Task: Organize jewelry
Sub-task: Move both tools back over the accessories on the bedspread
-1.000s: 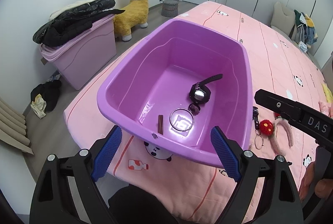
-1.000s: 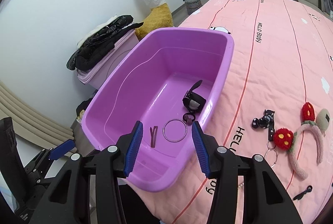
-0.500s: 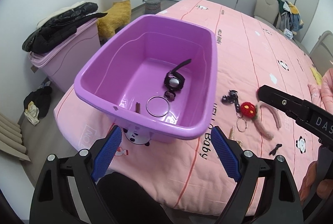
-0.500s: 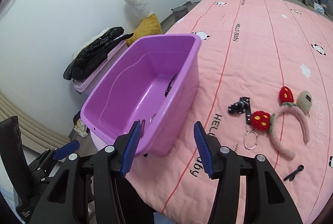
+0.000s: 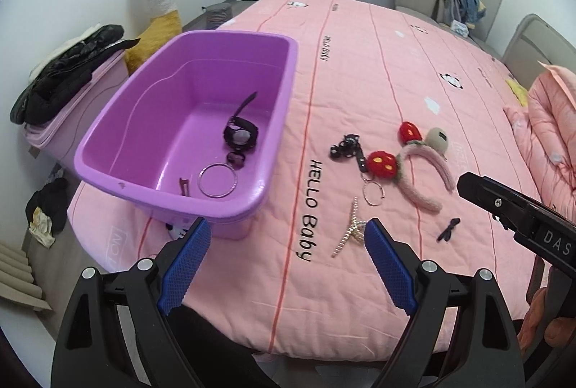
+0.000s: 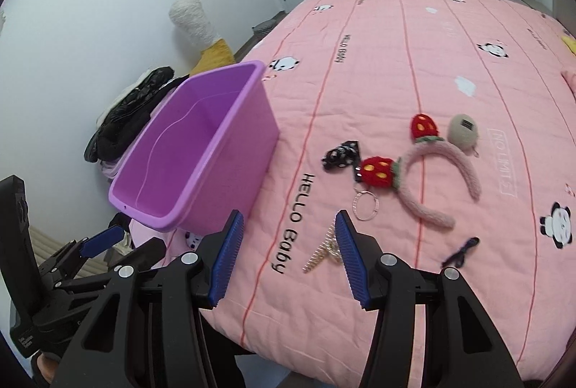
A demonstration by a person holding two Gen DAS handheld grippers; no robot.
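A purple bin (image 5: 277, 121) (image 6: 230, 150) sits on the pink bed. In it lie a black watch (image 5: 240, 133), a thin bangle (image 5: 217, 179), a dark ring (image 5: 235, 158) and a brown clip (image 5: 184, 185). On the quilt lie a pearl hair clip (image 5: 348, 232) (image 6: 322, 254), a ring bangle (image 5: 373, 194) (image 6: 365, 205), a black bow (image 5: 345, 147) (image 6: 340, 154), a strawberry headband (image 5: 421, 168) (image 6: 435, 179) and a small black clip (image 5: 448, 229) (image 6: 460, 252). My left gripper (image 5: 284, 265) is open and empty. My right gripper (image 6: 286, 253) is open and empty, just before the pearl clip.
The bed's near edge runs below both grippers. A pink storage box with black coats (image 5: 68, 74) and an alpaca toy (image 5: 158, 13) stand on the floor to the left. A folded pink duvet (image 5: 550, 121) lies at the right.
Both grippers have drawn back and swung right, away from above the bin, so the jewelry on the quilt now lies ahead of them. Both stay open and empty.
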